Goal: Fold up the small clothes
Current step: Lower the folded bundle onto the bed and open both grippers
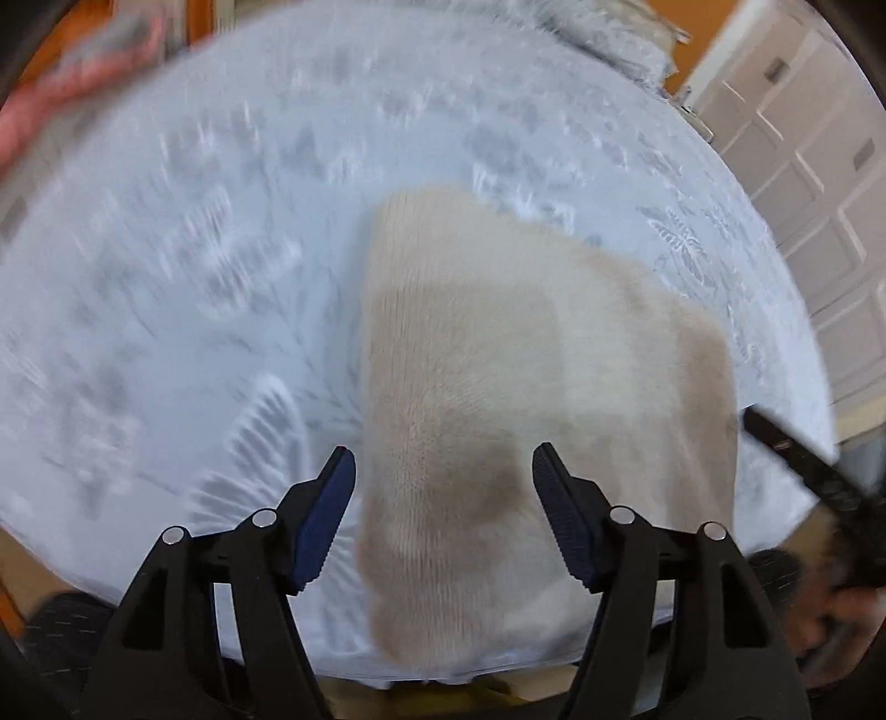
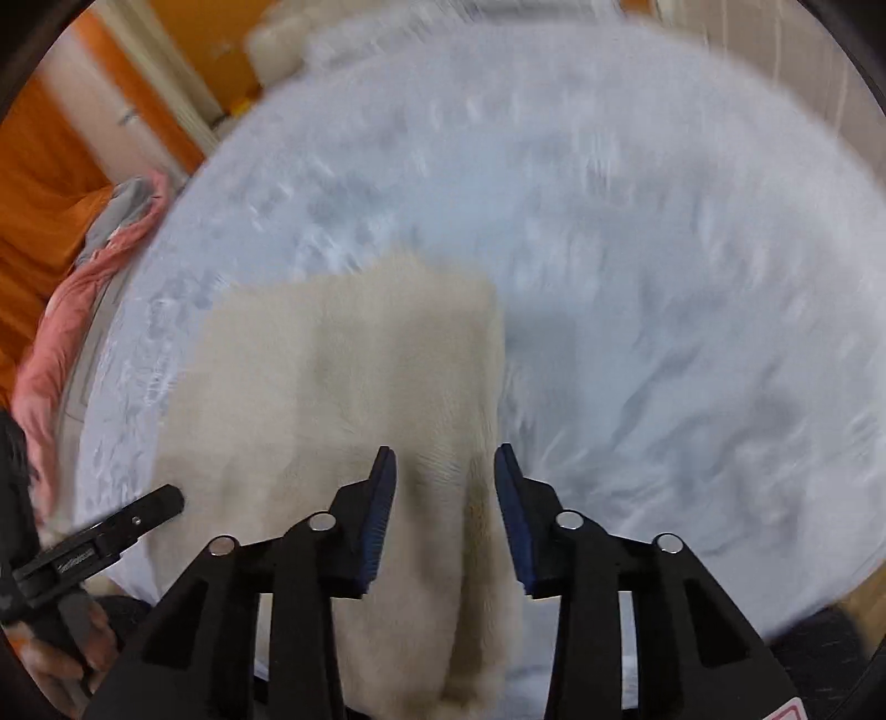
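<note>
A cream knitted garment (image 1: 498, 360) lies folded on a round table with a pale blue patterned cloth (image 1: 194, 277); it also shows in the right wrist view (image 2: 360, 360). My left gripper (image 1: 443, 471) is open and empty, above the garment's near left edge. My right gripper (image 2: 446, 471) is open and empty, above the garment's near right edge. The right gripper's finger (image 1: 797, 454) shows at the right of the left wrist view. The left gripper's finger (image 2: 138, 512) shows at the left of the right wrist view. Both views are motion-blurred.
A pink and grey cloth (image 2: 99, 249) lies at the table's left edge, also seen in the left wrist view (image 1: 72, 72). Grey fabric (image 1: 609, 33) lies at the far edge. White cabinets (image 1: 803, 166) stand right; an orange wall (image 2: 44, 166) left.
</note>
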Demonstrator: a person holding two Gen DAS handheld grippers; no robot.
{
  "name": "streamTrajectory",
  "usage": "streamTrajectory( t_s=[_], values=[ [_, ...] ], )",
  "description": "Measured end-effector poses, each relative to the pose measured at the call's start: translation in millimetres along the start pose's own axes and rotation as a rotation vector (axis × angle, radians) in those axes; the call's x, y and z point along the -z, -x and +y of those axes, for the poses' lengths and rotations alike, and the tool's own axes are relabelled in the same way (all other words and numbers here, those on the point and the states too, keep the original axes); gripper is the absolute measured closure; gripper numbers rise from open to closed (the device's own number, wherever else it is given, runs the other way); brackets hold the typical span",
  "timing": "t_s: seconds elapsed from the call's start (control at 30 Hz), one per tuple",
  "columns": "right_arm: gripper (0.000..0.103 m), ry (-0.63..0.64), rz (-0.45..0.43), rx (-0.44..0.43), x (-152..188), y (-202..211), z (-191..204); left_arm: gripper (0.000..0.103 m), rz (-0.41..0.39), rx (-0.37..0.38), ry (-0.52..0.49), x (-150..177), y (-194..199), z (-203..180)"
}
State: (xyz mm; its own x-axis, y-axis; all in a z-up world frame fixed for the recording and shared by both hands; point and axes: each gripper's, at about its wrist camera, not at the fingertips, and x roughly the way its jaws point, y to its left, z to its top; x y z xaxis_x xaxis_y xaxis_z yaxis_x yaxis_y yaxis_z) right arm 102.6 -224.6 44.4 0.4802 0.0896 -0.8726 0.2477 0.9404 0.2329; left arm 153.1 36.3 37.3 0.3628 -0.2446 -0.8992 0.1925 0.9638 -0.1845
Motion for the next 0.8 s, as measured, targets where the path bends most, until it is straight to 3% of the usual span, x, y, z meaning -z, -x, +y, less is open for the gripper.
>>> streamTrajectory(
  t_s=[0.1,0.23,0.3,0.37,0.47,0.57,0.67,0.8],
  values=[
    [0.070,0.081,-0.022,-0.008,12,23,14,0.038,-0.038,-0.081,-0.061,5,8,-20],
    [0.074,0.193,0.123,0.147,41,-34,11,0.038,-0.026,-0.156,-0.115,17,-1,-31],
    [0.075,0.136,0.116,0.130,41,-38,3,0.038,-0.035,-0.201,-0.149,24,-2,-33],
    [0.079,0.055,0.064,0.086,31,-10,4,0.038,-0.045,-0.210,-0.151,27,2,-35],
    [0.079,0.098,0.010,0.104,30,6,14,0.038,-0.051,-0.218,-0.143,29,3,-37],
    [0.079,0.125,0.129,0.173,46,-32,11,0.037,-0.068,-0.250,-0.151,34,3,-43],
    [0.078,0.086,0.065,0.158,51,-15,11,0.038,-0.099,-0.271,-0.143,43,11,-46],
    [0.061,0.054,-0.044,0.133,69,22,18,0.028,-0.132,-0.222,-0.045,66,16,-42]
  ],
)
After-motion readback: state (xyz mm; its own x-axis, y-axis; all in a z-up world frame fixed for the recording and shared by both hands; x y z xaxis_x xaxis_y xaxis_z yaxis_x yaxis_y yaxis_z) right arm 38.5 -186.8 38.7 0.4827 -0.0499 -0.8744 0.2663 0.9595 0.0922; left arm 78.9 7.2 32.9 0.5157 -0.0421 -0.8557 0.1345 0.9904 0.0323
